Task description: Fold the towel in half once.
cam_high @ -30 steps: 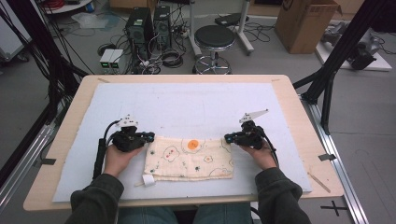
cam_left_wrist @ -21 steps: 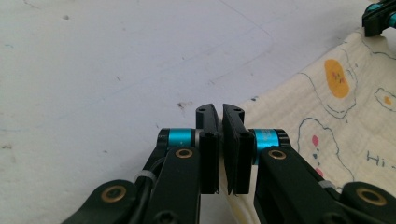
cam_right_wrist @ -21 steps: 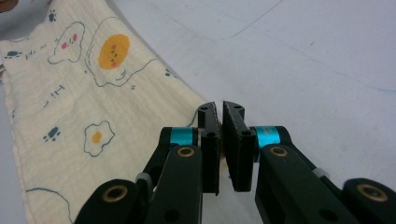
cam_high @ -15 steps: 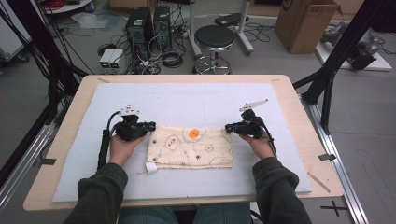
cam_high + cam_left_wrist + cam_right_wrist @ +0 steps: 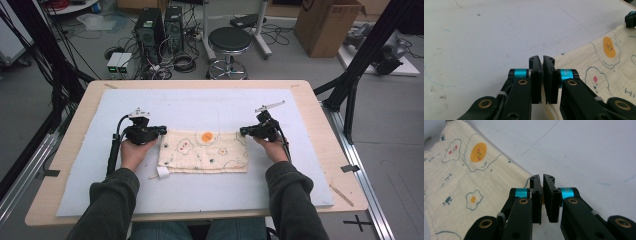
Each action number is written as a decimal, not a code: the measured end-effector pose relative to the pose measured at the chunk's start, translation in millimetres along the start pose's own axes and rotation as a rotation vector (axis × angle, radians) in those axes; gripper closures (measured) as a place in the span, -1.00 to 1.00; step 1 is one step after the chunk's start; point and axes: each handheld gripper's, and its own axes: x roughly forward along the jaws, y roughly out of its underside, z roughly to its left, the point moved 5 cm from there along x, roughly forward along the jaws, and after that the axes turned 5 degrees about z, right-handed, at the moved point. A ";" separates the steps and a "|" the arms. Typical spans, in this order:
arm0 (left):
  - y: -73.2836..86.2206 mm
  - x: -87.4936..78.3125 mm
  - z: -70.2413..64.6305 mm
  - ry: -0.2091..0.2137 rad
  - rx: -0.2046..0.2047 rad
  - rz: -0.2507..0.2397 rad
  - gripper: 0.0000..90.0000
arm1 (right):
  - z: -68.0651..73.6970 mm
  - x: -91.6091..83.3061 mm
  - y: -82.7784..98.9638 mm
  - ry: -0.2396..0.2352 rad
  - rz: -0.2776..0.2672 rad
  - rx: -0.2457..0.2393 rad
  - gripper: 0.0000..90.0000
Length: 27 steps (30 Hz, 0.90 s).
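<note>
Cloth [image 5: 205, 151] flat on white mat [image 5: 200, 107], mid table [image 5: 70, 135], nearer the person's edge. L gripper [image 5: 161, 130] at its far-left corner, R gripper [image 5: 242, 132] at far-right corner; fingers of both clenched, each pinching a cloth corner. Vs 1 s ago: both hands and the far edge shifted away from the person, cloth now drawn out wider and flatter, fewer wrinkles. White tag [image 5: 162, 173] sticks out at near-left corner.

Even, bright overhead light with soft, faint shadows and no glare. The high view is slightly soft, its lines bowing at the edges. Both gripper views blur along the bottom, sharper farther up.
</note>
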 end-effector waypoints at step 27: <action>-5.4 -8.4 0.7 0.042 -0.031 -0.055 0.35 | 3.3 -9.5 -1.8 0.012 -0.042 -0.020 0.34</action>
